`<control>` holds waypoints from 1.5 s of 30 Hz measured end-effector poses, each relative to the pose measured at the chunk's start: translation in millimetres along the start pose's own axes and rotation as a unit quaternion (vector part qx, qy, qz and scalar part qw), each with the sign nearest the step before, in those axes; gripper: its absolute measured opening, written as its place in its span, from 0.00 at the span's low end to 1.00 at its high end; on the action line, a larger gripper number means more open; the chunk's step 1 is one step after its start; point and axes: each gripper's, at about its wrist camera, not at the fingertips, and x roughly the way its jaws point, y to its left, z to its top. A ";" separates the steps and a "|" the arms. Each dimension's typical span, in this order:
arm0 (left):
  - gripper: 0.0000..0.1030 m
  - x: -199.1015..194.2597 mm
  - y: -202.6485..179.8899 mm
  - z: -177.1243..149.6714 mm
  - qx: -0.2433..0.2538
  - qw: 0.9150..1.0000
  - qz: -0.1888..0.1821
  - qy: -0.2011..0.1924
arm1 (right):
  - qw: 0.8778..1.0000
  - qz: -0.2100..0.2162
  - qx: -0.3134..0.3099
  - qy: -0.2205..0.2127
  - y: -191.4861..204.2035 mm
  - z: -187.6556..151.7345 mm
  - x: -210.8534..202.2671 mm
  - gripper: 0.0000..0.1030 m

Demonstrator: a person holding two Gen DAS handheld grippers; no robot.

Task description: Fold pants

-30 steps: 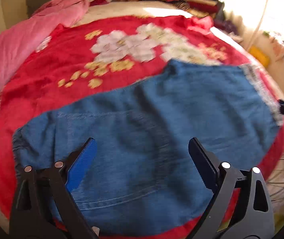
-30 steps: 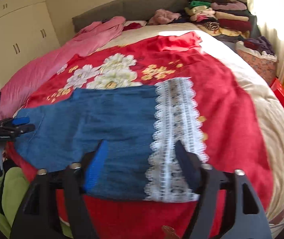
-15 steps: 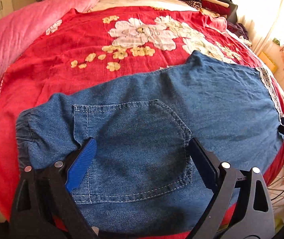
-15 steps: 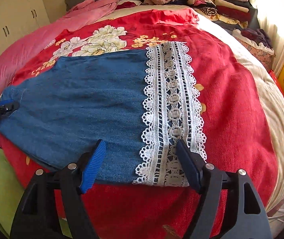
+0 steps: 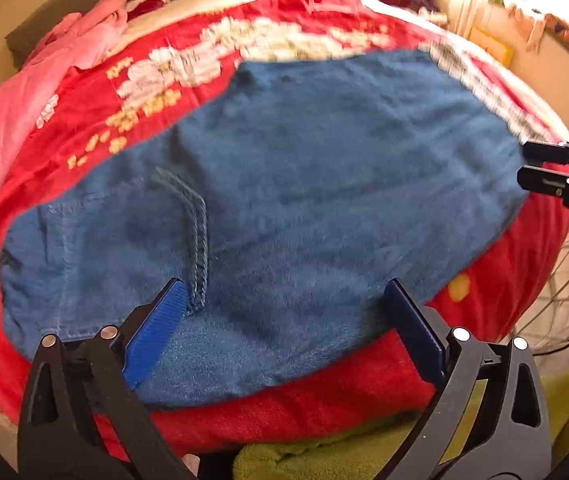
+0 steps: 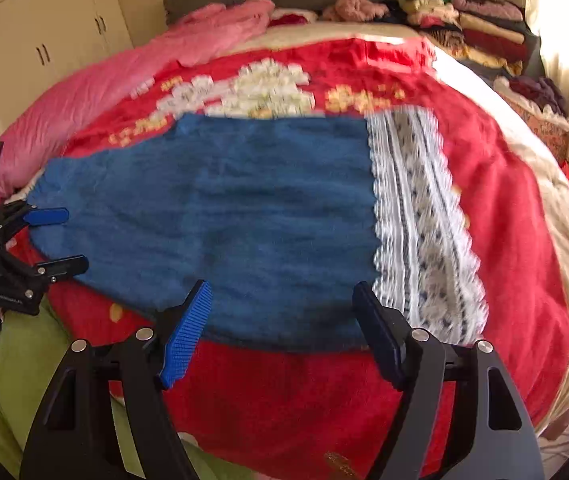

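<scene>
**Mia:** The pants [image 5: 304, 184] lie flat on the red blanket [image 6: 516, 240] on the bed. They are blue and look like jeans cloth. Both pictures are blurry, so the stitches are hard to see.

**Ben:** I can make out one pocket [image 5: 124, 240] with a curved seam. What is the white part?

**Mia:** That is a lace band [image 6: 420, 224] at the leg end. It has wavy edges and little holes. In the left view it is just a smeared stripe.

**Ben:** What about the left claw [image 5: 284, 316]?

**Mia:** Its jaws have just been opening and now stand very wide. The pants lie under it, but the blue ribbed pads [image 5: 156, 332] squeeze nothing.

**Ben:** And the right claw [image 6: 280, 320]?

**Mia:** It is also spread apart, a bit less wide. It hangs over the near edge of the pants, next to the lace. It grips nothing too.

**Ben:** What is cut off?

**Mia:** A green cloth [image 6: 24, 360] at the bottom runs out of the picture, and I cannot tell what it is. The blanket has white and yellow flowers [image 6: 260, 88], partly hidden under the pants. A soft pink cover [image 6: 116, 76] lies along the far side. Folded clothes [image 6: 476, 20] sit piled at the back, too small to tell apart.
</scene>
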 end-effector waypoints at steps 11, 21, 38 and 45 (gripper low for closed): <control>0.91 -24.7 7.1 -2.0 -0.029 0.999 -0.027 -0.035 | 0.998 0.051 0.029 -0.023 -4.7 4.5 -21.7 0.71; 0.91 -63.0 2.6 14.4 -0.031 0.996 -0.025 -0.082 | 0.996 0.045 0.015 -0.080 -5.3 6.6 -63.1 0.71; 0.91 -78.1 -25.6 77.8 -0.011 0.992 -0.049 -0.113 | 0.984 -0.006 0.038 -0.171 -41.9 -2.8 -117.4 0.95; 0.91 -63.6 -44.8 107.7 0.023 0.993 -0.047 -0.108 | 0.983 -0.016 0.080 -0.166 -64.3 -8.7 -107.7 0.95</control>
